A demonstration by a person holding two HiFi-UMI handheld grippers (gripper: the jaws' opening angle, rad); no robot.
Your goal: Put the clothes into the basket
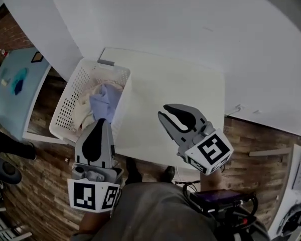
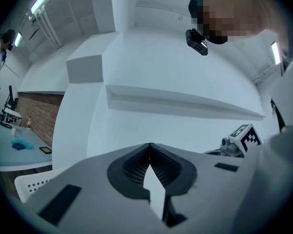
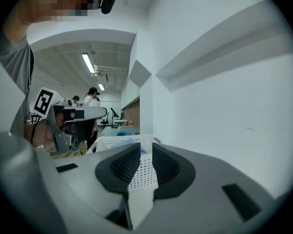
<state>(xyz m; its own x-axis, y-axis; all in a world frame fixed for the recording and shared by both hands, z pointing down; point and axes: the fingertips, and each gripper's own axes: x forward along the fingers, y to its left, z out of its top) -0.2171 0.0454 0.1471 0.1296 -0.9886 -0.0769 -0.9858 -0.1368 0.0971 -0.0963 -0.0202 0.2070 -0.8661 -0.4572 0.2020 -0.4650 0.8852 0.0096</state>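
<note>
Left fingers [image 1: 95,140] together beside basket [image 1: 64,107] rim

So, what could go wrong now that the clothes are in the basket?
1. The left gripper, shut and empty, hangs right by the near rim of the basket. A careless move could bump or tip the basket.
2. The clothes seem heaped toward the wall beside the table, so a jolt might spill some over that side.
</note>
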